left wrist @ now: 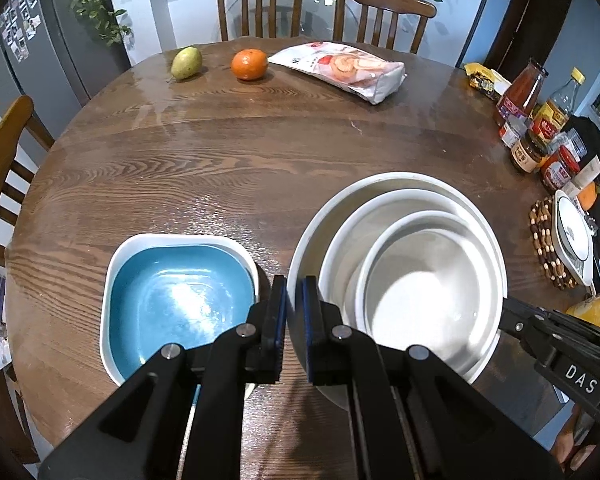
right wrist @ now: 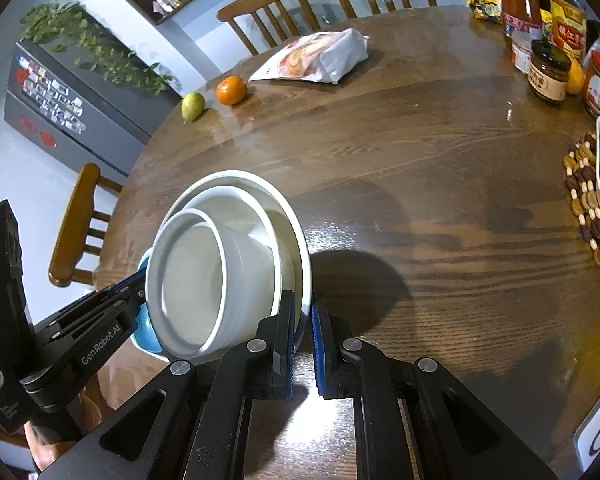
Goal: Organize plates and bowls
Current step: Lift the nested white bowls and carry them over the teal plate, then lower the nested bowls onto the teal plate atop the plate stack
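Observation:
Three nested white bowls form a stack: a large outer bowl (left wrist: 392,184) (right wrist: 236,178), a medium one (left wrist: 380,208) and a small one (left wrist: 428,288) (right wrist: 192,280). The stack hangs just above the wooden table (left wrist: 220,160), casting a shadow in the right wrist view. My left gripper (left wrist: 293,286) (right wrist: 138,280) is shut on the outer bowl's left rim. My right gripper (right wrist: 303,300) (left wrist: 512,316) is shut on the opposite rim. A square blue dish (left wrist: 180,300) (right wrist: 146,328) nested in a white square one rests on the table, left of the stack.
A pear (left wrist: 186,63), an orange (left wrist: 249,64) and a snack bag (left wrist: 340,68) lie at the far edge. Bottles and jars (left wrist: 532,136) crowd the right side, beside a beaded trivet (left wrist: 544,236) bearing a white plate (left wrist: 572,232). Wooden chairs (left wrist: 260,4) ring the table.

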